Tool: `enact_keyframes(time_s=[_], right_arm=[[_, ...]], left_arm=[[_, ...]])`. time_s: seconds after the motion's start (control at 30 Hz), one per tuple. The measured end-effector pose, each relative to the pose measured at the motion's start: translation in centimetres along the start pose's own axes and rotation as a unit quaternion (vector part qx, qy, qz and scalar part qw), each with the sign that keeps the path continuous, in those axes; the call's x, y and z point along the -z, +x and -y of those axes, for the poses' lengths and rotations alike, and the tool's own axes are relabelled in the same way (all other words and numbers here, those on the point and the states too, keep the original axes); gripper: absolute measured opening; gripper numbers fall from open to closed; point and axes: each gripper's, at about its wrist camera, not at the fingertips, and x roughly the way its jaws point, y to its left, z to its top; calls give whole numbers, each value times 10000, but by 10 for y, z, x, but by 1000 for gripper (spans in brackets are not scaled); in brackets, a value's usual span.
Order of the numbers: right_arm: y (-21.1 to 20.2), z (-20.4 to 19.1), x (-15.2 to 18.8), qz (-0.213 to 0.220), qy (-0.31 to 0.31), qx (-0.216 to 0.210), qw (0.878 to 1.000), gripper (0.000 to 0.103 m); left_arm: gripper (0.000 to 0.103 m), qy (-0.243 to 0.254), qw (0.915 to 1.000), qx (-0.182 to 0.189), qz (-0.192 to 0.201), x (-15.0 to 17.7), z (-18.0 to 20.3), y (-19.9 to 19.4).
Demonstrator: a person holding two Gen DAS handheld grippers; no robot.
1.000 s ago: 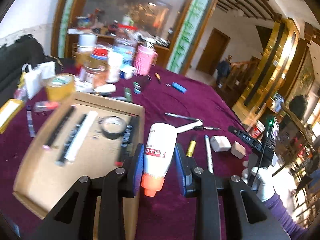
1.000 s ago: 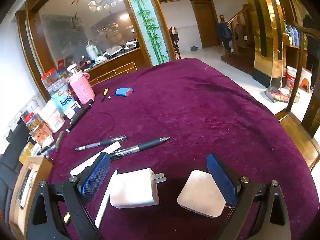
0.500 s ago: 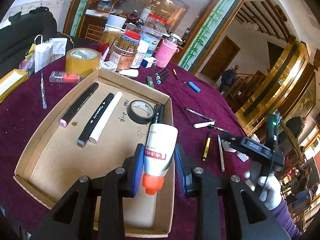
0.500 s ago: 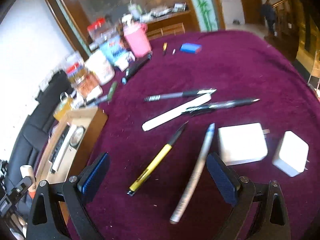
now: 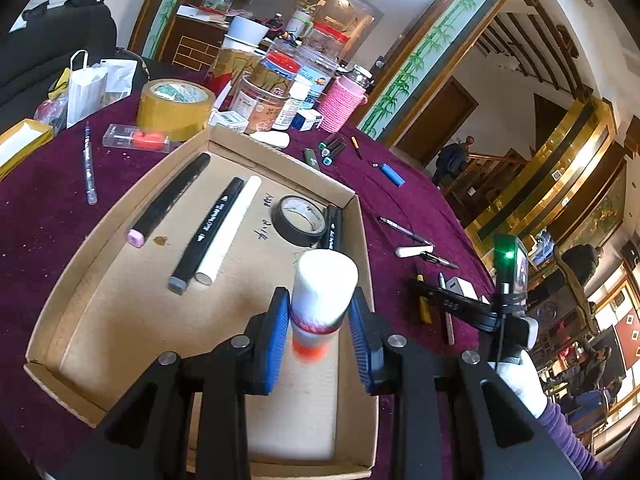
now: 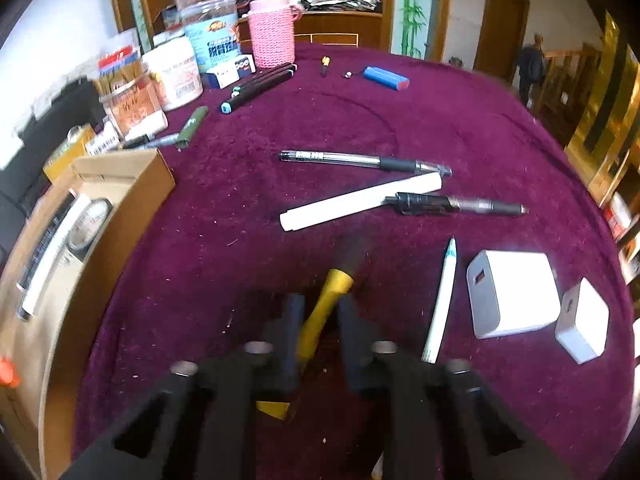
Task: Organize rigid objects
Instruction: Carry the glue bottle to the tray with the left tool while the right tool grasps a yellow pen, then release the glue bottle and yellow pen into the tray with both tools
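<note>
My left gripper (image 5: pixel 320 332) is shut on a white glue bottle (image 5: pixel 322 292) with an orange cap, held over the right part of the cardboard tray (image 5: pixel 100 320). The tray holds black markers (image 5: pixel 208 228), a white marker (image 5: pixel 230 228) and a black tape roll (image 5: pixel 300 220). My right gripper (image 6: pixel 318 328) is shut on a yellow-and-black pen (image 6: pixel 326 300) low over the purple tablecloth. The tray's corner shows at the left of the right wrist view (image 6: pixel 132 184). The right gripper also shows in the left wrist view (image 5: pixel 452 304).
On the cloth lie a clear pen (image 6: pixel 360 160), a white marker (image 6: pixel 360 200), a dark pen (image 6: pixel 456 204), a white-blue pen (image 6: pixel 440 304) and two white chargers (image 6: pixel 512 292). Jars, a pink-sleeved bottle (image 6: pixel 272 36) and yellow tape (image 5: pixel 174 106) crowd the far edge.
The left gripper has carried the glue bottle further over the tray. The right gripper has moved down and closed on the yellow-and-black pen.
</note>
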Motion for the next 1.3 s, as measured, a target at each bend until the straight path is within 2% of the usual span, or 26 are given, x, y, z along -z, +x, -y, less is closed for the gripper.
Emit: enact_keyframes(time_s=[0.03, 0.2, 0.4, 0.57, 0.8, 1.0, 1.2, 1.3], right_arm=[[-1, 4, 0, -22, 124, -216, 9997, 9], [-13, 14, 6, 24, 551, -691, 9961, 9], [-36, 15, 10, 125, 874, -1563, 9837, 9], [-53, -12, 8, 97, 750, -2152, 9736, 10], [-46, -72, 5, -226, 499, -2786, 9588, 10], [-32, -120, 1, -457, 207, -2858, 9570, 10], [-8, -150, -1, -726, -1, -2684, 9606, 10], [1, -158, -1, -794, -73, -2585, 9627, 10]], left_arm=[[29, -21, 10000, -13, 10, 0, -2, -2], [29, -84, 9999, -103, 17, 2, -9, -6], [29, -99, 9997, -224, -81, 4, -15, -9], [29, -270, 9988, -209, -345, 0, -26, -10], [28, 24, 9955, -343, -882, -13, -22, 7], [28, 55, 9920, -464, -1171, -33, -25, 41], [29, -76, 9895, -610, -1310, -47, -34, 67], [39, -145, 9889, -553, -1373, -48, -36, 73]])
